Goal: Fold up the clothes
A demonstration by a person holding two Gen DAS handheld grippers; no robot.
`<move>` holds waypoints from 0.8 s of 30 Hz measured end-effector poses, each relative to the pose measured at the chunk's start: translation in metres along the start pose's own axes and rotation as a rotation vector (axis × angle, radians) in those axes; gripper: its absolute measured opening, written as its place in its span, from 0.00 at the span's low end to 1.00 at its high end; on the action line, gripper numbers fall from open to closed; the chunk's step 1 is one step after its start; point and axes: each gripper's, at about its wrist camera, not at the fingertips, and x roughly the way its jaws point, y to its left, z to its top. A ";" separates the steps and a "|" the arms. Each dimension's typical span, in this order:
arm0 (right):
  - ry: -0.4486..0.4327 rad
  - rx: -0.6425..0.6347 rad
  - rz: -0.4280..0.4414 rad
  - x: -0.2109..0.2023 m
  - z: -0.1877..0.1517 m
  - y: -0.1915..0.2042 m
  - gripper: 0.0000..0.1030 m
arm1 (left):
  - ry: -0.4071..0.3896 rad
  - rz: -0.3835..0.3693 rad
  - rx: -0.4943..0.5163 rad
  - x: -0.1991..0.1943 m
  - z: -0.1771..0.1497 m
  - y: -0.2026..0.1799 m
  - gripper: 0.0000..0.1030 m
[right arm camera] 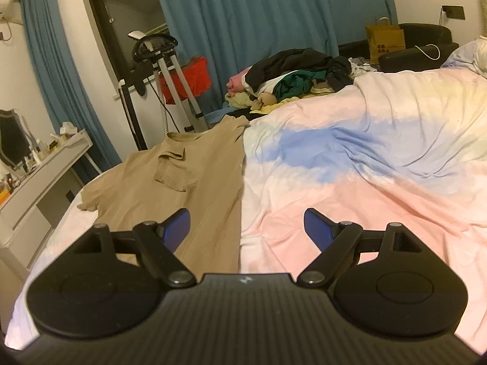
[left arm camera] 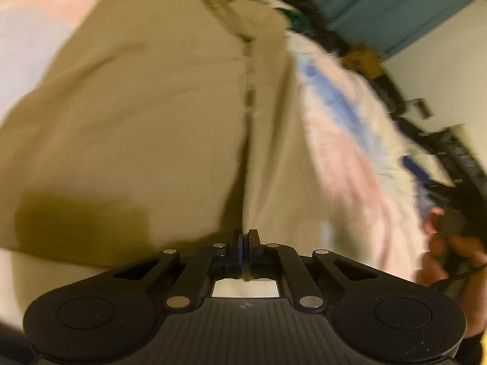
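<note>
— While the tan shirt (right arm camera: 188,182) lies on the bed (right arm camera: 350,176), one side looks already folded lengthwise; is that all?

— Seemingly. The other side and the crosswise fold remain, and the clothes pile (right arm camera: 298,73) waits.

— The tongs?

— The left tongs (left arm camera: 245,238) are pressed together at the shirt's edge, seemingly pinching cloth; the right tongs (right arm camera: 247,228) gape wide, empty, above the fold line.

Long teal pleated curtains (right arm camera: 258,24) hang behind the bed; a white dressing table (right arm camera: 39,167) stands by the cream wall (right arm camera: 13,70).
</note>
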 end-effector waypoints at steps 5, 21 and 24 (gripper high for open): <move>0.014 -0.005 0.008 0.005 0.001 0.008 0.81 | 0.032 0.046 -0.019 -0.009 0.007 0.003 0.17; -0.029 -0.031 0.044 0.096 0.017 0.032 0.81 | -0.374 0.390 0.367 0.096 0.247 -0.035 0.70; 0.007 0.009 0.043 0.120 0.014 0.022 0.81 | -0.416 0.439 0.431 0.141 0.295 -0.038 0.70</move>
